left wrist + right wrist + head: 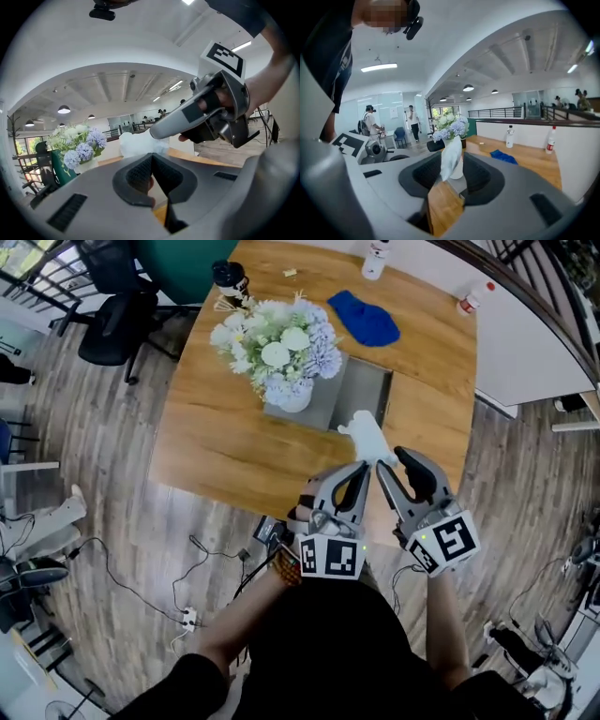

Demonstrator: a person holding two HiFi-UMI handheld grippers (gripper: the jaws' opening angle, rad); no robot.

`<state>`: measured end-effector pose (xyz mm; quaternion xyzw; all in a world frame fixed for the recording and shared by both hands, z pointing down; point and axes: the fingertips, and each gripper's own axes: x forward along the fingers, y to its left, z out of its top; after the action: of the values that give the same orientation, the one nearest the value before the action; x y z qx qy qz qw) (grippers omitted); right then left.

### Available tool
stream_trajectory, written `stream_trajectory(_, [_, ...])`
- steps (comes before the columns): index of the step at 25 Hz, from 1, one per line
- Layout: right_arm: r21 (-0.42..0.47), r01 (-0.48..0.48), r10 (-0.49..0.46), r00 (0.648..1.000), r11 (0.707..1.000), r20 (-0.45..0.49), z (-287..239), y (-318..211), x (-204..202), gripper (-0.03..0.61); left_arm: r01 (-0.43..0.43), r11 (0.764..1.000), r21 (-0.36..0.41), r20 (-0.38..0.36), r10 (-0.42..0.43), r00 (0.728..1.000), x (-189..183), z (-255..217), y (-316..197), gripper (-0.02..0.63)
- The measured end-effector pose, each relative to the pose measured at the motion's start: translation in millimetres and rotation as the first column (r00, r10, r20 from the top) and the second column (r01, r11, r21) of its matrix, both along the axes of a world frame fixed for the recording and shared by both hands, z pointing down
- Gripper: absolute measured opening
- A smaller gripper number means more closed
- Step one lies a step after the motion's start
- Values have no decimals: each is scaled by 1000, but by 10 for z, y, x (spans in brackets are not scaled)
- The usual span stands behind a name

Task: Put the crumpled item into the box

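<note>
Crumpled item [366, 435] (white, papery) | btwn right gripper [451, 164] jaws, apart | left gripper [152, 157] jaws together | by grey rect. box [362, 390]

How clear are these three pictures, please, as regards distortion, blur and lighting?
Head view: sharp and evenly lit, though the wide lens bows the edges of the table. Left gripper view: heavy fisheye with a dark round border, a bright ceiling lamp, and the near jaws look soft. Right gripper view: same fisheye; the white crumpled item between the jaws is slightly blurred, the room behind clearer.
</note>
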<state>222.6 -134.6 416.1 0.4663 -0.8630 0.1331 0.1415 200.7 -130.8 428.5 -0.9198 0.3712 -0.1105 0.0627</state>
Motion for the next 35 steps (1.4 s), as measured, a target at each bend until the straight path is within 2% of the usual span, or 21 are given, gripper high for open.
stream_trajectory(3, [-17, 51, -52, 997, 999, -54, 160, -17, -114, 138, 18, 1000, -3, -1, -18, 1000, -60, 63, 19, 23])
stream_trajectory(7, [-32, 59, -59, 998, 998, -16, 244, 1, -157, 118, 42, 999, -14, -10, -42, 999, -118, 108, 41, 23])
stream_trajectory(10, [-24, 63, -62, 998, 998, 10, 239, 21, -206, 77, 50, 999, -7, -12, -50, 999, -169, 109, 49, 23])
stream_trajectory(16, [-8, 84, -84, 996, 996, -10, 219, 20, -289, 44, 55, 998, 4, -19, -55, 998, -235, 112, 46, 25])
stream_trajectory(24, [-3, 26, -26, 999, 1000, -24, 237, -37, -190, 29, 17, 1000, 9, -23, -17, 1000, -225, 101, 78, 26])
stream_trajectory(35, [-3, -21, 20, 998, 1000, -61, 341, -260, -44, 26, -5, 999, -47, -50, 3, 999, -287, 139, 33, 26])
